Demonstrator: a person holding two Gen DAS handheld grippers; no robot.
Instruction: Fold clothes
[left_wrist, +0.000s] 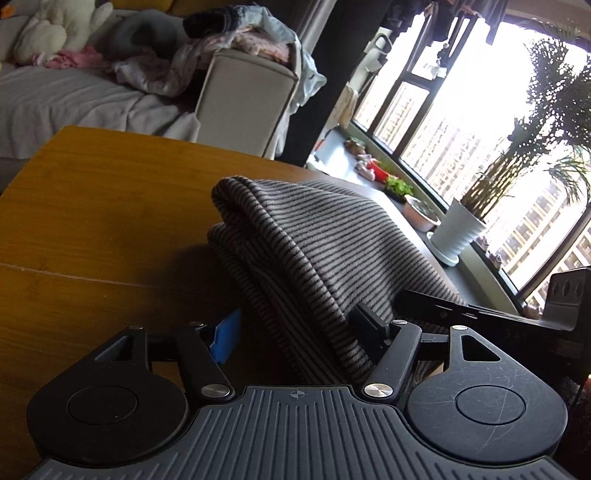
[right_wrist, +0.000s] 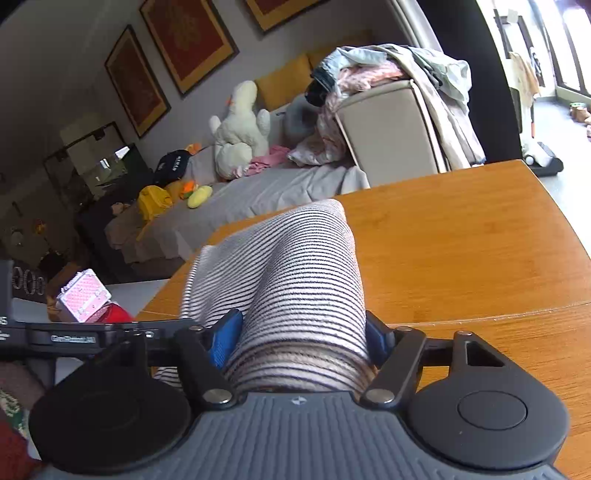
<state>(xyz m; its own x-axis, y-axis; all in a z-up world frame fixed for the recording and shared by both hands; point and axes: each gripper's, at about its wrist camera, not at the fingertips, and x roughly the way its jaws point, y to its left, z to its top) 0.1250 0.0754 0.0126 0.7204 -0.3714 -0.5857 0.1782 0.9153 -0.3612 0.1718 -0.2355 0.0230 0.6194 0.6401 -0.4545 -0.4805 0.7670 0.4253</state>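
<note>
A grey garment with thin black stripes (left_wrist: 325, 243) lies bunched and folded on the wooden table (left_wrist: 92, 206). In the left wrist view it runs between the fingers of my left gripper (left_wrist: 299, 328). Its right finger is buried in the cloth. The blue left pad (left_wrist: 225, 332) meets the fabric's edge only near its tip, so a grip is unclear. In the right wrist view the same striped garment (right_wrist: 295, 280) forms a thick roll, and my right gripper (right_wrist: 301, 339) is shut on it with both pads pressed into its sides.
A sofa (right_wrist: 388, 136) piled with loose clothes and a plush toy (right_wrist: 240, 125) stands beyond the table's far edge. A windowsill with a white plant pot (left_wrist: 458, 229) runs along the right. A pink case (right_wrist: 83, 295) sits on the floor at left.
</note>
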